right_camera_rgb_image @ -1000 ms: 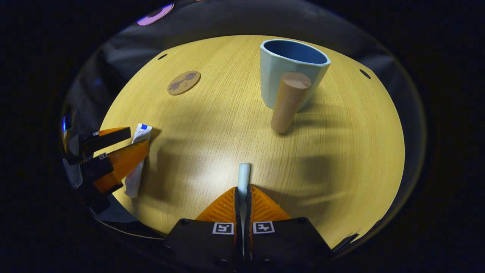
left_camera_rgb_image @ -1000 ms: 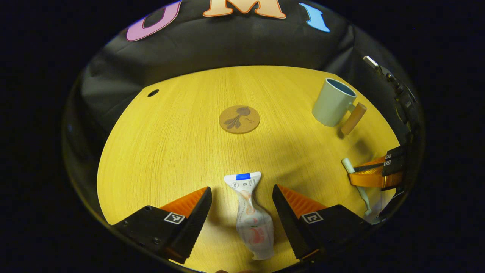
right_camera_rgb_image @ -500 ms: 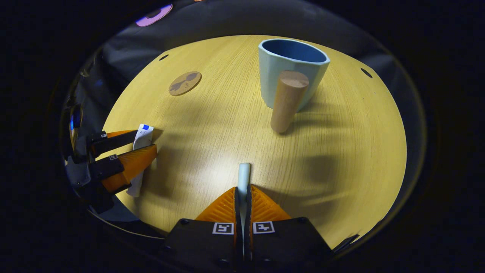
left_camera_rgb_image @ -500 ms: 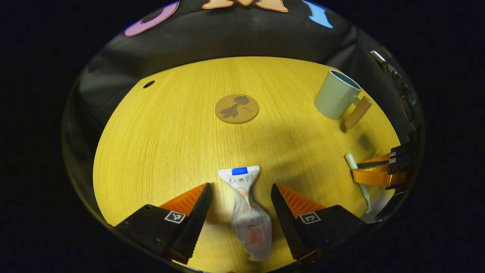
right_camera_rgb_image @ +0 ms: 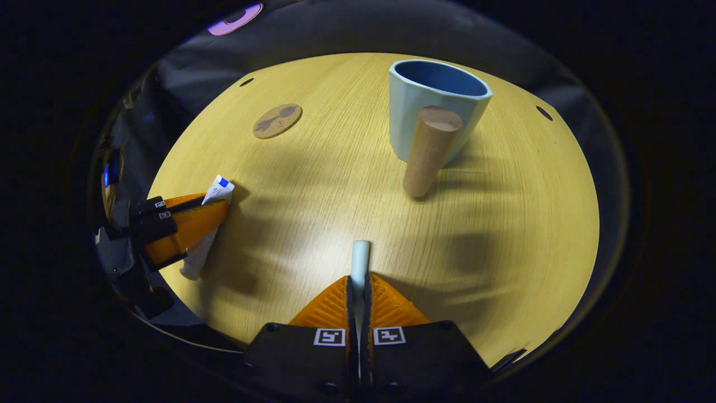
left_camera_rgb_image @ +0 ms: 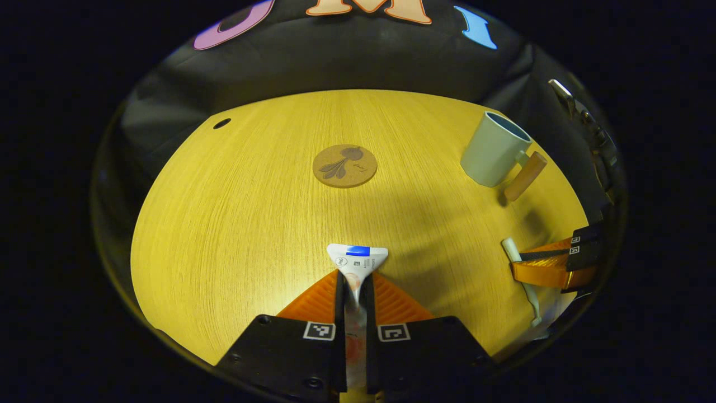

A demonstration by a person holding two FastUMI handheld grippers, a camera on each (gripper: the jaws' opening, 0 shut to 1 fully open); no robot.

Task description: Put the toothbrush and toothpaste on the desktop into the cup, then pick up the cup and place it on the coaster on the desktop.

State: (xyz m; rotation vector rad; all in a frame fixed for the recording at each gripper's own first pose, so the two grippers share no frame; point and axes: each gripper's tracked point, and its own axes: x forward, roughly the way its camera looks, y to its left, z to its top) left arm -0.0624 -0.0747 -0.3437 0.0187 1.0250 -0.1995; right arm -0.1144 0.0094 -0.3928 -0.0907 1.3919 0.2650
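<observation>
L gripper [left_camera_rgb_image: 356,278] was closed on the toothpaste [left_camera_rgb_image: 357,258], both fingers pressed vs the tube's middle, w/ the flat crimped end fanning out just past the tips; in the right gripper view the same gripper [right_camera_rgb_image: 215,206] sat at the tabletop's near-left edge, the tube [right_camera_rgb_image: 208,230] pinched btwn its fingers w/ one end sticking out each side. Couldn't tell if the tube was touching the wood or just off it. R gripper [right_camera_rgb_image: 358,281] was clamped on the toothbrush [right_camera_rgb_image: 360,258], a pale handle end poking fwd from btwn the closed fingers; in the left gripper view that gripper [left_camera_rgb_image: 517,266] was at the tabletop's right edge, the toothbrush [left_camera_rgb_image: 522,281] running thru it w/ both ends showing. Cup [right_camera_rgb_image: 433,106], pale outside, blue inside, stood upright toward the tabletop's far right side, its wooden peg handle [right_camera_rgb_image: 426,151] pointing at the R gripper; in the left gripper view the cup [left_camera_rgb_image: 493,149] was near the right edge. Cork coaster [left_camera_rgb_image: 344,165] lay flat near the tabletop's middle toward the far edge, bare, well apart from the cup; in the right gripper view it [right_camera_rgb_image: 277,120] was far-left. Tabletop [left_camera_rgb_image: 240,212] was yellow wood w/ a small round hole [left_camera_rgb_image: 221,123] near its far-left edge.
</observation>
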